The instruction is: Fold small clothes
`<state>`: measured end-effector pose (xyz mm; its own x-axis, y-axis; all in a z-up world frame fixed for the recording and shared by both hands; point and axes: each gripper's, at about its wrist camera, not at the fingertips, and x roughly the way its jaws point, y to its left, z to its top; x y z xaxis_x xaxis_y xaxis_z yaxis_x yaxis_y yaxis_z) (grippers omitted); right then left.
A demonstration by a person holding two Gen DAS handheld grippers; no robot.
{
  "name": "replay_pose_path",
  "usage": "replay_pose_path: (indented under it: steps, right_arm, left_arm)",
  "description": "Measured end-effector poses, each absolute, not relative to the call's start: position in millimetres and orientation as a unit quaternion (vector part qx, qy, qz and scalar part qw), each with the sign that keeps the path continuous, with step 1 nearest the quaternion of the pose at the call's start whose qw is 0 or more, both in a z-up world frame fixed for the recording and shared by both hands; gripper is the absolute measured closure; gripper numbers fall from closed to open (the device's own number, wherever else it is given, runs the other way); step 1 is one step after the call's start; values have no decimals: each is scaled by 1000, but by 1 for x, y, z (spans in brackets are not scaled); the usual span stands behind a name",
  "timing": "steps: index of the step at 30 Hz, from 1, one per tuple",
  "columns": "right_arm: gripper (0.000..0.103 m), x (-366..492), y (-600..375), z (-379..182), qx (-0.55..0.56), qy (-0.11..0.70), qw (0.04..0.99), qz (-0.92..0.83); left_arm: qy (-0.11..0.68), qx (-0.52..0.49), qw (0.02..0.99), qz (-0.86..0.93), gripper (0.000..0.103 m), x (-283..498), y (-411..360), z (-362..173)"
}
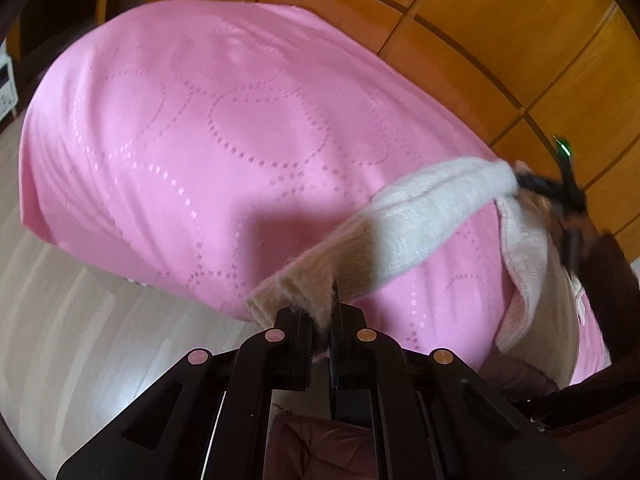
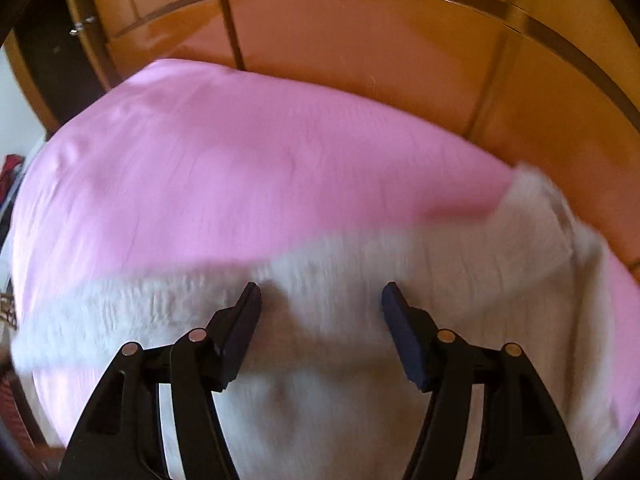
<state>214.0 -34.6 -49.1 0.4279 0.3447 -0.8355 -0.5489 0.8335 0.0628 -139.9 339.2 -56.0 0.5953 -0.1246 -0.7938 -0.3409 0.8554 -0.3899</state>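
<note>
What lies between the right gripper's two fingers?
Only the white garment, lying under the open right gripper on the pink cover; nothing is pinched. The right wrist view shows this, though blurred.

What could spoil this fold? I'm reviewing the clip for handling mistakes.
The left hand-held gripper pinches only the cuff edge of the white fleece garment, so a tug might slip it free. The right hand-held gripper hovers open over the fabric and could bunch it on the pink bedspread when closing.
</note>
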Motion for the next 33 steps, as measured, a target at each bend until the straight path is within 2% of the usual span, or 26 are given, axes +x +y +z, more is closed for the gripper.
replay_pose_path:
  steps: [6,11,14,17,19,20,21,23,27,33]
  right_arm:
    - [40,194,-80,-53,-63,480,834,264]
    - [42,194,-77,-20,-26,447,852,271]
    - [41,207,-54,-5,-49,436,856,273]
    - [38,230,-25,-15,-82,466,844,254]
    - [45,242,-14,-32,-110,497,829,232]
    - [63,246,-9,-40,-118,514,818,229]
    - [77,247,-6,-48,-131,524,811,224]
    - [93,242,-8,-48,-135,517,812,235]
    - [95,233,-16,-25,-121,485,829,250]
    - [96,269,-21,20,-42,427,870,245]
  left_arm:
    - [453,-257,851,69,98,-132,338,-59]
    - [453,-248,853,74,98,-133,333,-54]
    - [453,-248,853,74,98,-134,332,-53]
    - [452,-246,854,74,98,-134,331,-52]
    - [450,-247,855,73,98,-136,329,-51]
    - [449,-247,856,72,98,-136,329,-50]
    - [447,-248,857,69,98,-137,329,-48]
    - [441,-251,860,64,98,-138,330,-43]
    - [412,-258,872,59,98,-136,338,-21]
    - [321,-277,903,70,98,-99,374,23]
